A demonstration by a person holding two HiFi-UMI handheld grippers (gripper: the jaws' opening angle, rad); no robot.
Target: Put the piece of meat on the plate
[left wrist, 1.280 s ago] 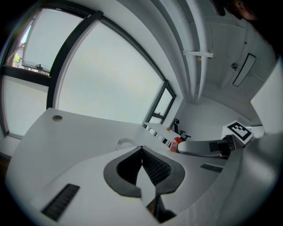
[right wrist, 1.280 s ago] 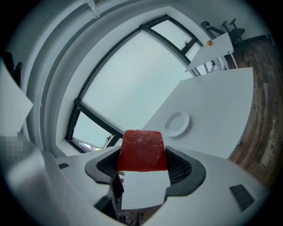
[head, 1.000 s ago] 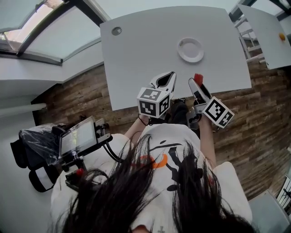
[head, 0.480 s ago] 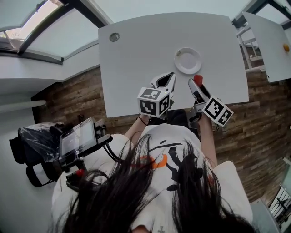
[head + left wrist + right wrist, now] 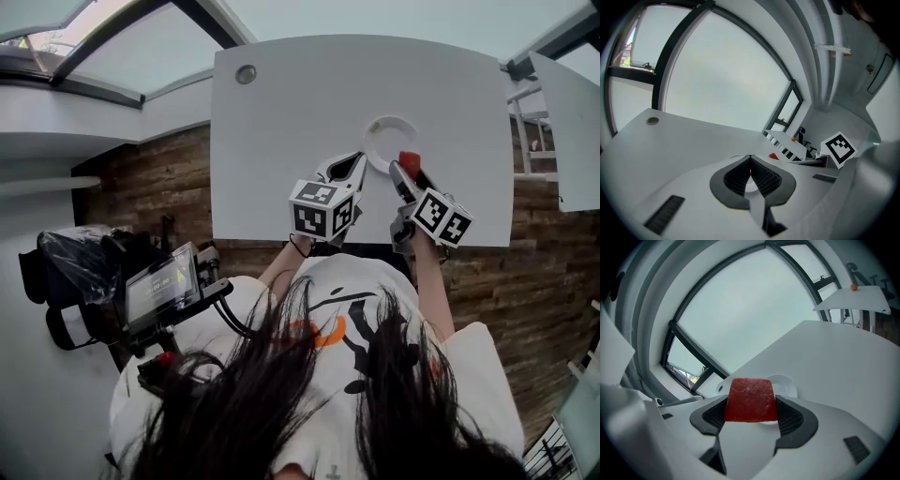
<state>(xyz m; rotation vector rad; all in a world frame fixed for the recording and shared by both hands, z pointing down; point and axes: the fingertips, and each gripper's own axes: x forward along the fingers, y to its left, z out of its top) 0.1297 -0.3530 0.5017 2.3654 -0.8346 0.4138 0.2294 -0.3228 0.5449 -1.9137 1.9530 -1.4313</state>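
Meat (image 5: 750, 399), a red slab, is clamped between the jaws of your right tongs (image 5: 401, 173). You hold it above the white worktop (image 5: 300, 103), right at the near rim of the round white plate (image 5: 373, 131). Your left tongs (image 5: 750, 165) have their jaws closed together with nothing between them. They hover just left of the plate, close beside the right tongs.

Fingers (image 5: 711, 416) of the right gripper (image 5: 751, 405) clamp the red piece of meat (image 5: 750, 397); the white plate (image 5: 788, 386) lies just beyond on the tabletop (image 5: 843, 364)
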